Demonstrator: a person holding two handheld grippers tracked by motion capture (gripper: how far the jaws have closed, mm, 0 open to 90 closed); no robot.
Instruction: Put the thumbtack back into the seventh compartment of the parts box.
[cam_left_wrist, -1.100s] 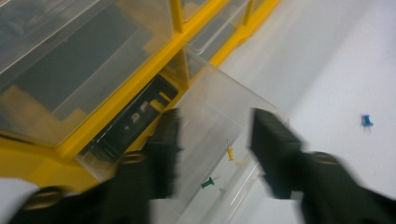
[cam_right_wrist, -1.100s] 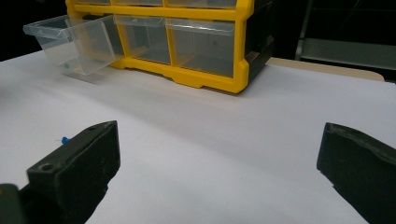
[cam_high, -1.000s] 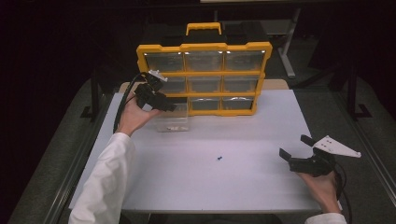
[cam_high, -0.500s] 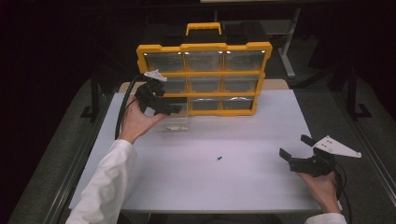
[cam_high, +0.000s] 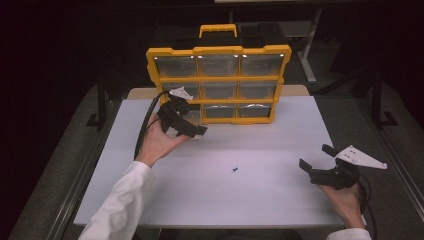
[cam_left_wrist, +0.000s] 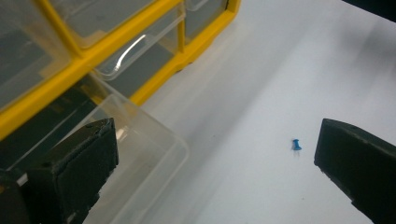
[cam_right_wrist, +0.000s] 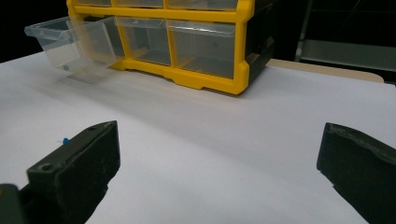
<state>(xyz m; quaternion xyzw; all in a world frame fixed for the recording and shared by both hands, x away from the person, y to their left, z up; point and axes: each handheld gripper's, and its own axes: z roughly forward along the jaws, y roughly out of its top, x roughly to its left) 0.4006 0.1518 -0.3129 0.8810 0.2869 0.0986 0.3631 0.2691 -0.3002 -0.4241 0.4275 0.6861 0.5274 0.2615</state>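
A yellow organizer (cam_high: 216, 51) with clear drawers stands upright at the back of the white table (cam_high: 260, 210). Its bottom-left clear drawer (cam_left_wrist: 140, 154) is pulled out onto the table; the right gripper view shows this drawer (cam_right_wrist: 70, 42) sticking out at the left. My left gripper (cam_high: 192, 120) hovers over that drawer; its jaws have just been opening and stand wide with nothing between them. A small blue pushpin (cam_high: 235, 170) lies mid-table, seen between the left jaws as a pushpin (cam_left_wrist: 296, 144) farther off. My right gripper (cam_high: 316, 157) rests open at the table's right, well apart from the pushpin (cam_right_wrist: 65, 141).
The organizer's other drawers (cam_right_wrist: 201, 44) are pushed in. A black cable (cam_high: 142, 132) loops from the left gripper toward the table's left edge. Dark floor and metal frame legs (cam_high: 310, 60) surround the table.
The left hand has shifted right and slightly toward the person, over the pulled-out drawer. The right hand has stayed still.
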